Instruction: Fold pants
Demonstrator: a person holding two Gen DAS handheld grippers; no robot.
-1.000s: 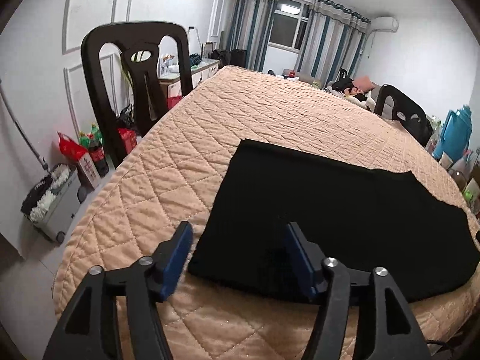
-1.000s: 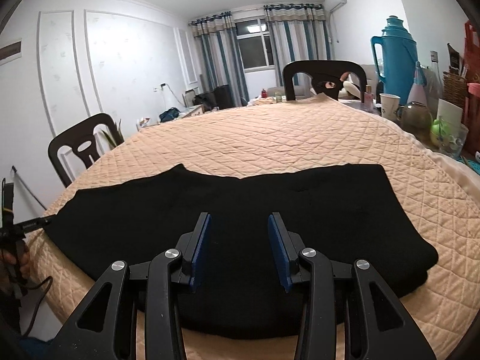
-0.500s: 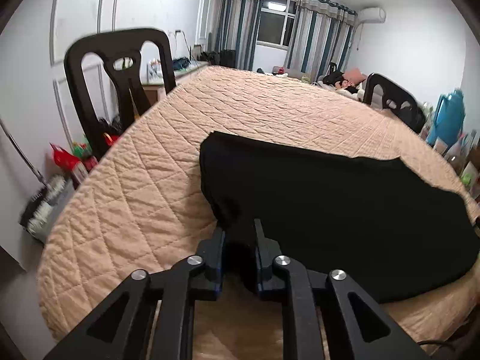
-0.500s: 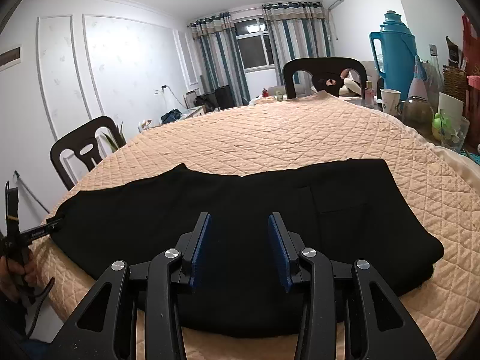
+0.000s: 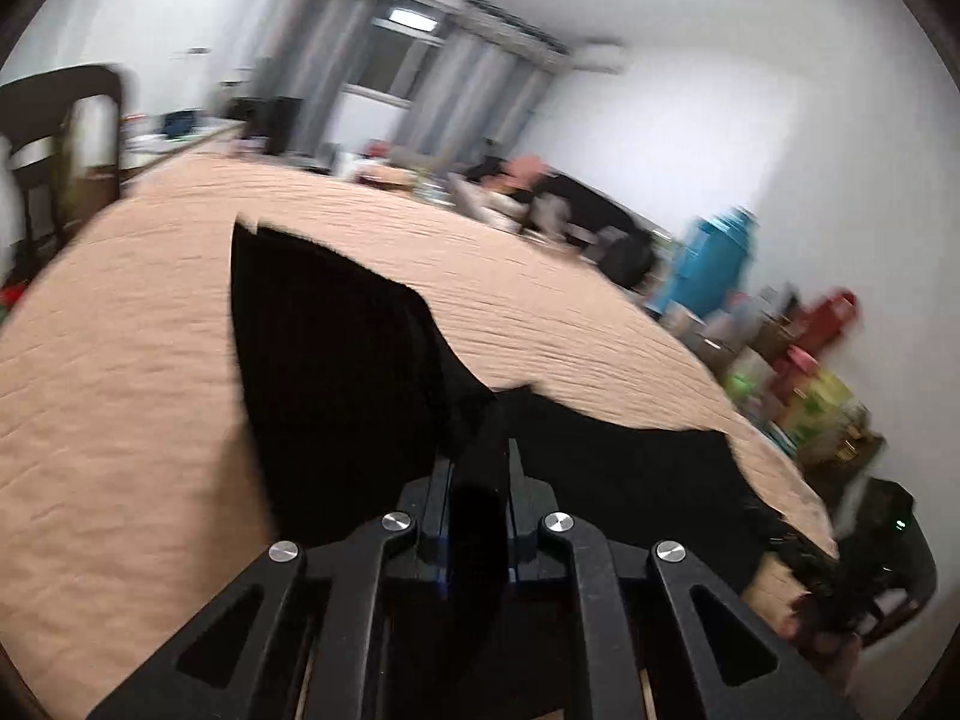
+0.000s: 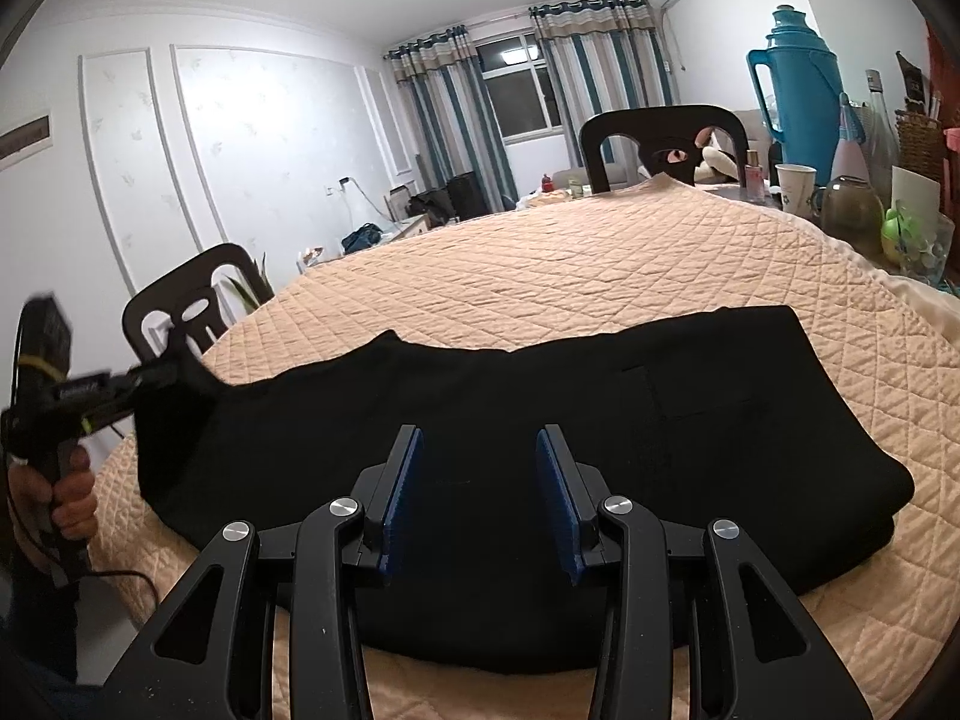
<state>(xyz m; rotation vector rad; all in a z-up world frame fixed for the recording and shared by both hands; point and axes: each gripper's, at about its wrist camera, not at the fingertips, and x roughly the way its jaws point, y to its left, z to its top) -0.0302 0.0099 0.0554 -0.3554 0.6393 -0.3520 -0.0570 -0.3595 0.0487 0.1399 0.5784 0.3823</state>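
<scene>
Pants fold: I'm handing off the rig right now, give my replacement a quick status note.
Left gripper: shut on the leg end of the black pants, lifted off the quilted table cover.
Right gripper: open, hovering over the pants' near edge, holding nothing.
Pants: lying lengthwise along the near table edge, waist end to the right.
Done: leg end gripped and raised.
Left: carry it over to the waist end, lay it down, smooth it.

The pants look like matt black cloth – the quilted bedspread peach fabric, stitched in diamonds; thermos glossy plastic.
</scene>
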